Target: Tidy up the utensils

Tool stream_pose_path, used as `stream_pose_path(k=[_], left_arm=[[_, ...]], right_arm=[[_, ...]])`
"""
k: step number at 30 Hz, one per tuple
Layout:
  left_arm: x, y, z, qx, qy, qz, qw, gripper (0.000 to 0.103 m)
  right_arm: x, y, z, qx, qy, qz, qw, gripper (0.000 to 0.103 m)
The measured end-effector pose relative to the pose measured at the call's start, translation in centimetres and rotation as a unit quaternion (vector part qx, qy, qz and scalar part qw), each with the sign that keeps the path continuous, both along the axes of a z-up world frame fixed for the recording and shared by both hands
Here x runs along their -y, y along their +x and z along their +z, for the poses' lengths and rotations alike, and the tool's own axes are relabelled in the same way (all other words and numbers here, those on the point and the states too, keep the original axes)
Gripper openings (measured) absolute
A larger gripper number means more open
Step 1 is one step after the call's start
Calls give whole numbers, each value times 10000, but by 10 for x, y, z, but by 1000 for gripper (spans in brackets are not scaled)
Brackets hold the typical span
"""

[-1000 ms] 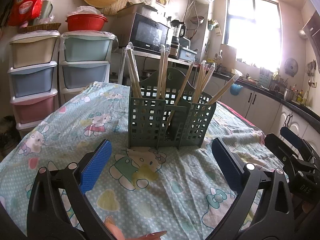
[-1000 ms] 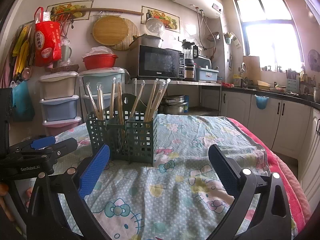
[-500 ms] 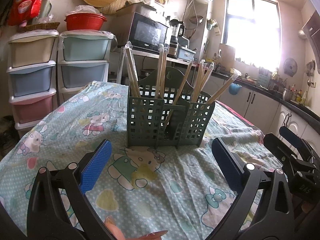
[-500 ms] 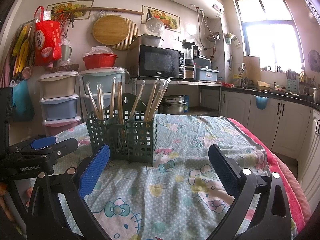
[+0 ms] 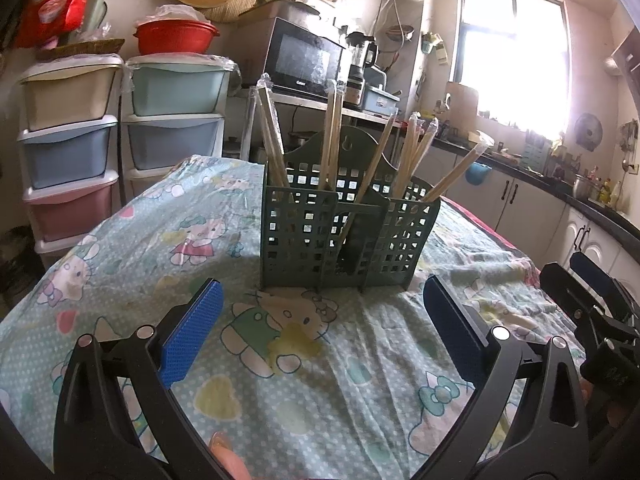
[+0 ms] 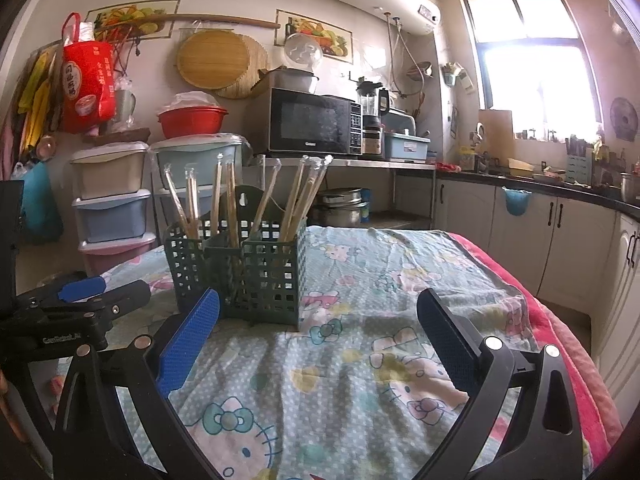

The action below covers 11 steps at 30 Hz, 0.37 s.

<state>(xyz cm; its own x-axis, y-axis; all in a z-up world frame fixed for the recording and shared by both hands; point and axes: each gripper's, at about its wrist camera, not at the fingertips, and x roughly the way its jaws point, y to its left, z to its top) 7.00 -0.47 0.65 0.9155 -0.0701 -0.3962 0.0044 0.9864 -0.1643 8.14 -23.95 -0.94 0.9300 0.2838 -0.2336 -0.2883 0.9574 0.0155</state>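
A dark green slotted utensil holder (image 5: 348,236) stands upright on the table with several wrapped wooden chopsticks (image 5: 332,136) standing in its compartments. It also shows in the right wrist view (image 6: 244,268), left of centre, with its chopsticks (image 6: 296,196). My left gripper (image 5: 320,324) is open and empty, a short way in front of the holder. My right gripper (image 6: 318,332) is open and empty, in front and to the right of the holder. Each gripper shows at the edge of the other's view.
The table carries a light blue cartoon-print cloth (image 5: 280,392) over a red blanket (image 6: 560,320). Stacked plastic drawers (image 5: 68,152) stand behind on the left, a microwave (image 6: 312,124) on a shelf behind, kitchen cabinets (image 6: 560,232) on the right.
The left wrist view has shifted slightly, so the holder sits a little lower and closer. Both grippers stay open and empty. The right view is unchanged.
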Motion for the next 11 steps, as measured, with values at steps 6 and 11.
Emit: stream_pose_path(k=[6,11], left_arm=[[-18,5,6,-289,-59,225,9993,92],[-84,32,9,-1182,149,958,9882,92]], right_arm=[[15,16,8,-406,161,-100,9990,96],[70,92,10,-1830,133,-623,9811,96]])
